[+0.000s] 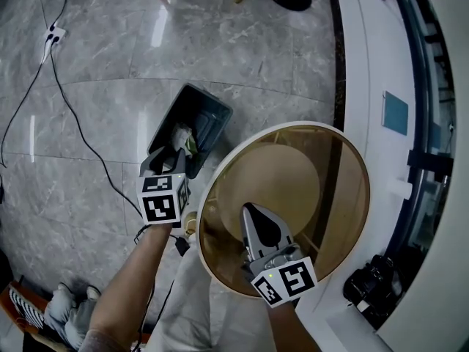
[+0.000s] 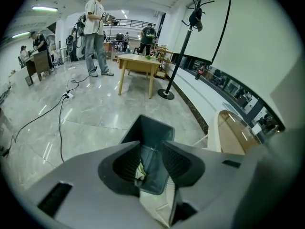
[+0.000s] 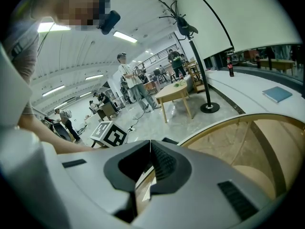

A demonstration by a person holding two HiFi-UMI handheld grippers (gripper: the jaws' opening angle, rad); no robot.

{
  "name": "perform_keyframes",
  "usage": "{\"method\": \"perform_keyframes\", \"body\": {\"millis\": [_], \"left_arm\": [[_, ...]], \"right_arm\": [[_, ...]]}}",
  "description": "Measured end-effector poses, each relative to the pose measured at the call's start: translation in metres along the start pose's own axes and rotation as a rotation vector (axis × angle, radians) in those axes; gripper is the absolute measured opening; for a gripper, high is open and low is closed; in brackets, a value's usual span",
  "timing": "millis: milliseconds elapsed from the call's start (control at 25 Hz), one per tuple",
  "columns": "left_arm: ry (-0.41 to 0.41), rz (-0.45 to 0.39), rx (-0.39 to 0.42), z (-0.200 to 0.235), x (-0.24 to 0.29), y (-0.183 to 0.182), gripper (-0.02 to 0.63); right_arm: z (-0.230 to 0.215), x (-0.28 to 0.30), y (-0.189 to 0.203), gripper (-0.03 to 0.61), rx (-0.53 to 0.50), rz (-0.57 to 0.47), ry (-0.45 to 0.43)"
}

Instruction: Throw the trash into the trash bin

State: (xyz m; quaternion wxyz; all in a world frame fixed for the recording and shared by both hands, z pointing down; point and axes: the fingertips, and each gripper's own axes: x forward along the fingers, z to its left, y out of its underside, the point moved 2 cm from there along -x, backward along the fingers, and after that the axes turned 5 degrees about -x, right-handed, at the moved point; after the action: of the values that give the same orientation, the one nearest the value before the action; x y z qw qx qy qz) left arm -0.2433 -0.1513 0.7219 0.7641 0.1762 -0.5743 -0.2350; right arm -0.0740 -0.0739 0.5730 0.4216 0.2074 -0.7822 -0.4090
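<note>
Over the trash bin (image 1: 212, 108), my left gripper (image 2: 151, 143): jaws apart, nothing pinched; through the gap I look straight down into the bin's mouth.
Trash (image 1: 183, 136): a pale, crumpled wad with a greenish tinge, lying inside the bin against the wall nearest me, just below my left jaw tips.
Contact with the trash: in the left gripper view it sits close by my left-hand pad, and I cannot tell whether it brushes it. I judge it loose and resting in the bin, not held.
My right gripper (image 1: 250, 210): jaws together at the tips and empty, poised over the round table (image 1: 344, 196), well apart from the bin.
Done so far: as things lie, the wad is already inside the bin, so I take the drop itself as made.
Left to do: only to lift my left gripper clear. I see no other trash on the table top or on the floor around the bin.
Trash, pointing: too crumpled to have a front or a clear long axis; it is a lump, if anything slightly drawn out along the bin wall.
Bin, long axis: in the head view the rectangular mouth runs from lower left to upper right, opening upward towards me.
</note>
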Motion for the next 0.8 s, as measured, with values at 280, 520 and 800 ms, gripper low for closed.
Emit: {"method": "perform_keyframes", "body": {"millis": [280,520,800], "left_arm": [[-0.019,-0.023,-0.034,-0.010,-0.027,-0.007,0.132],[0.001,-0.012,-0.054,-0.040,-0.082,-0.011,0.028],[0.050,-0.014,-0.040,-0.098,-0.170,-0.038,0.025]], "right_arm": [[0.007,-0.014,-0.012,0.020,-0.020,0.001,-0.033],[0.011,-0.046,-0.038,0.020,-0.009,0.007,-0.053],[0.026,-0.094,-0.078,0.020,0.028,0.020,-0.092]]}}
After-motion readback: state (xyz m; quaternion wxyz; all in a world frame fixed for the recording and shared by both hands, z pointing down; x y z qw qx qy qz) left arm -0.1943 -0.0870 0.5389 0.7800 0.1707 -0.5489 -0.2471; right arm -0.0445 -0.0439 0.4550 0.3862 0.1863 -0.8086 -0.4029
